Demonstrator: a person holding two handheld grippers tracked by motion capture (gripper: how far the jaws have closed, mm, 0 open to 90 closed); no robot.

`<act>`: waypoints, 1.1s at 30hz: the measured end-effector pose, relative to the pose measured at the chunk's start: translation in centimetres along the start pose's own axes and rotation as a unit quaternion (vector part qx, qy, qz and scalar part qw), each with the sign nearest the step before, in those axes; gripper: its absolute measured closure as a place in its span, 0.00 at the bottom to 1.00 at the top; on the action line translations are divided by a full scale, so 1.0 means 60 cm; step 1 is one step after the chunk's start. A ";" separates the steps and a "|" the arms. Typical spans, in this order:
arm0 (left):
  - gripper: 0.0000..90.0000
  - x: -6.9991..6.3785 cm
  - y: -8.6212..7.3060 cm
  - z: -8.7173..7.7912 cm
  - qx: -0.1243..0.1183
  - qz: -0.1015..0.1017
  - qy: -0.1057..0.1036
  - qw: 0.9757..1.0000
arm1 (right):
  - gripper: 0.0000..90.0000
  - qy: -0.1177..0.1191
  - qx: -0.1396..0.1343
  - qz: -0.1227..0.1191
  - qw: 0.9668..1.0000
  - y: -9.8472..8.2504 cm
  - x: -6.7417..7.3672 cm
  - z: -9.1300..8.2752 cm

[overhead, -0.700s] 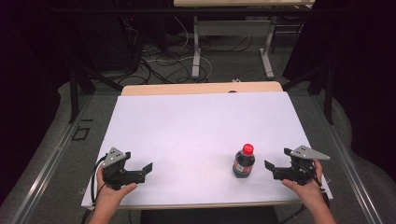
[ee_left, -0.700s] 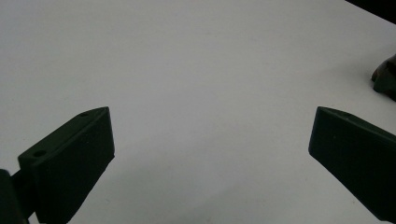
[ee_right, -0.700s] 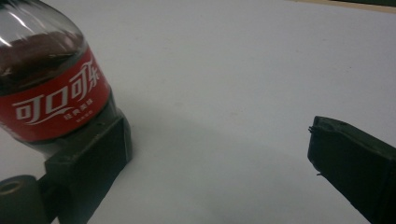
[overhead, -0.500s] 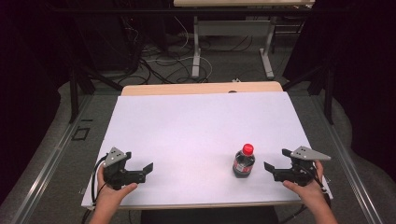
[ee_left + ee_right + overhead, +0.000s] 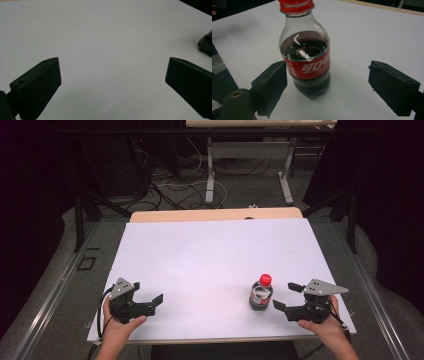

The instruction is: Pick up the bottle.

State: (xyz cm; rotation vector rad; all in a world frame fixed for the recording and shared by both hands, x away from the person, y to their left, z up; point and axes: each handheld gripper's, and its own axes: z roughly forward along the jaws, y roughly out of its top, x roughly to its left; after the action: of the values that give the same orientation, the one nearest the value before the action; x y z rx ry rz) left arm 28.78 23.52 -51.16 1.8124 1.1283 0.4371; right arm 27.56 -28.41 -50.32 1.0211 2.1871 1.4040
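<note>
On white table [image 5: 200, 250], upright cola bottle [image 5: 261, 293], part-full, red cap [image 5: 266, 279]

The high view looks forward and down from above the near edge onto the whole white rectangular table top [image 5: 210, 255]. The left gripper view sits low, facing across bare white surface. The right gripper view is close to the small clear plastic cola bottle with red cap and label [image 5: 305, 52] (also in the high view [image 5: 261, 293]), shared by these 2.
</note>
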 end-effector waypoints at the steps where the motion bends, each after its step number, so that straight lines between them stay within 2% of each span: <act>1: 0.00 0.000 0.000 0.000 0.000 0.000 0.000 1.000 | 0.17 0.006 -0.001 0.001 1.000 0.001 0.003 0.003; 5: 0.00 -0.001 -0.001 0.002 0.003 0.001 0.000 1.000 | 0.18 0.009 0.006 0.001 1.000 0.000 0.012 0.016; 7: 0.00 -0.002 -0.001 0.003 0.004 -0.001 0.001 1.000 | 0.18 0.010 0.004 -0.007 1.000 0.000 0.013 0.022; 8: 0.00 -0.002 -0.002 0.004 0.006 0.000 0.001 1.000 | 0.18 0.008 0.013 -0.006 1.000 -0.001 0.018 0.028; 10: 0.00 -0.003 -0.002 0.004 0.008 0.006 0.004 1.000 | 0.18 0.007 0.014 -0.003 1.000 -0.002 0.022 0.035; 16: 0.00 -0.004 -0.002 0.006 0.007 0.004 0.001 1.000 | 0.18 0.007 0.034 -0.004 0.999 -0.002 0.035 0.059; 21: 0.00 -0.004 -0.002 0.005 0.008 0.007 0.004 1.000 | 0.18 0.005 0.037 -0.003 0.999 -0.003 0.041 0.074; 22: 0.00 -0.005 -0.003 0.005 0.007 0.002 0.002 1.000 | 0.19 0.002 0.029 0.000 1.000 -0.002 0.042 0.077; 24: 0.00 -0.003 -0.002 0.005 0.008 0.009 0.006 1.000 | 0.20 0.002 0.028 -0.006 1.000 0.001 0.042 0.082; 25: 0.00 -0.004 -0.002 0.005 0.008 0.007 0.005 1.000 | 0.21 0.000 0.033 -0.003 0.999 0.003 0.044 0.083; 29: 0.00 -0.004 -0.003 0.005 0.007 0.002 0.005 1.000 | 0.24 -0.009 0.022 -0.008 1.000 0.004 0.042 0.092; 33: 0.00 -0.004 -0.003 0.005 0.006 0.001 0.005 1.000 | 0.27 -0.014 0.027 0.000 1.000 0.003 0.042 0.097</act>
State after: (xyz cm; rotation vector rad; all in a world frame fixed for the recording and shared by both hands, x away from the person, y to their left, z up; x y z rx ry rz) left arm 28.77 23.20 -51.43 1.8241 1.1384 0.4420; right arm 29.53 -22.78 -52.56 1.0528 2.2157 1.3307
